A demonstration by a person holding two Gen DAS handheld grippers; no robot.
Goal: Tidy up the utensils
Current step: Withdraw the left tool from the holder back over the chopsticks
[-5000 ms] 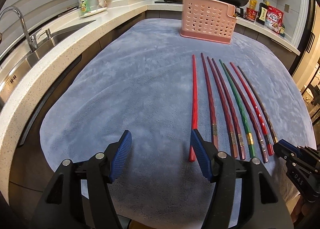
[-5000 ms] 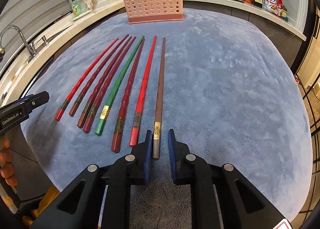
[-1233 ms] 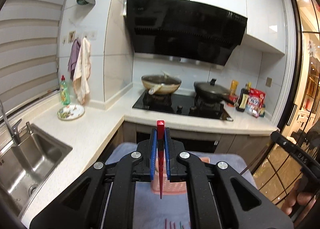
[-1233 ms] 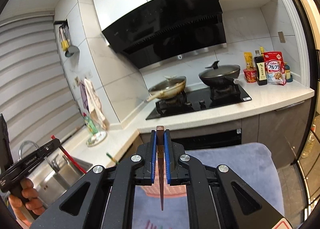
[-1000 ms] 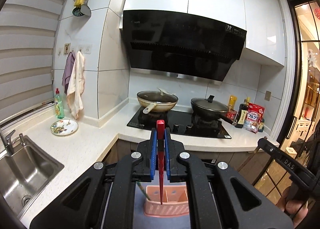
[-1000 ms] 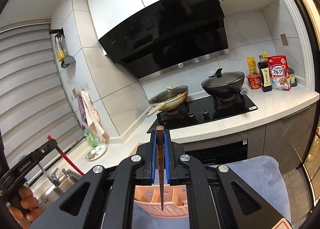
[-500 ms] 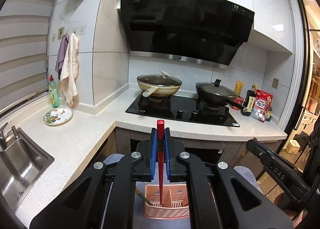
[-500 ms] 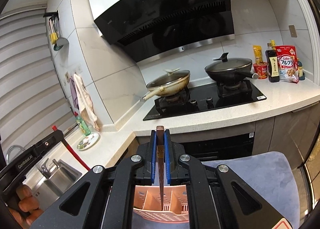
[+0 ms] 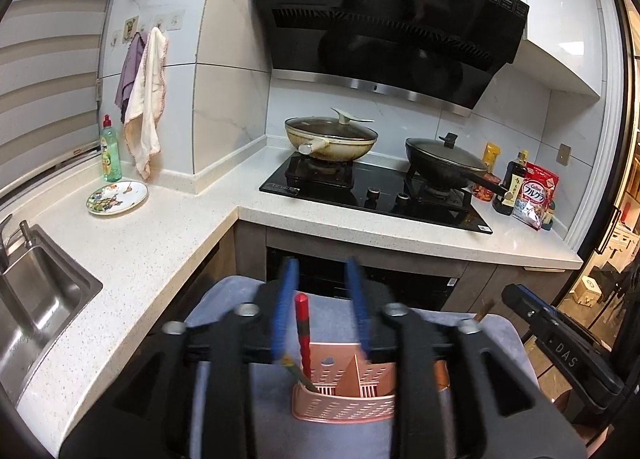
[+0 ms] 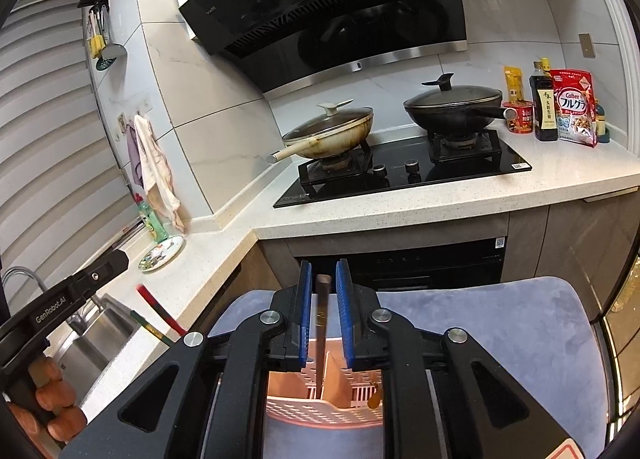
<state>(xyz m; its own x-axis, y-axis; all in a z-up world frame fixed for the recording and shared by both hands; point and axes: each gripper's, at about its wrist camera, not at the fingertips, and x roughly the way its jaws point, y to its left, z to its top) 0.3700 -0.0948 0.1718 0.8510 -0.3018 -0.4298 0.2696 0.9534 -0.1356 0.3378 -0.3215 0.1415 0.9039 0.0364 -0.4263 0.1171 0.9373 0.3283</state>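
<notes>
Red chopstick [image 9: 302, 329] and brown chopstick [image 10: 321, 333] loose between parted jaws, above pink basket [image 9: 344, 411].

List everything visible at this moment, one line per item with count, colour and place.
red chopstick: 1, red, standing in the holder, left compartment
brown chopstick: 1, dark brown, upright into the holder
green chopstick: 1, green, leaning in the holder
holder: 1, pink, on the mat
mat: 1, grey-blue
pans: 2, cream and black, on the hob
plate: 1, patterned, on the counter
sink: 1, steel, left
left gripper: fingers apart
right gripper: fingers apart
</notes>
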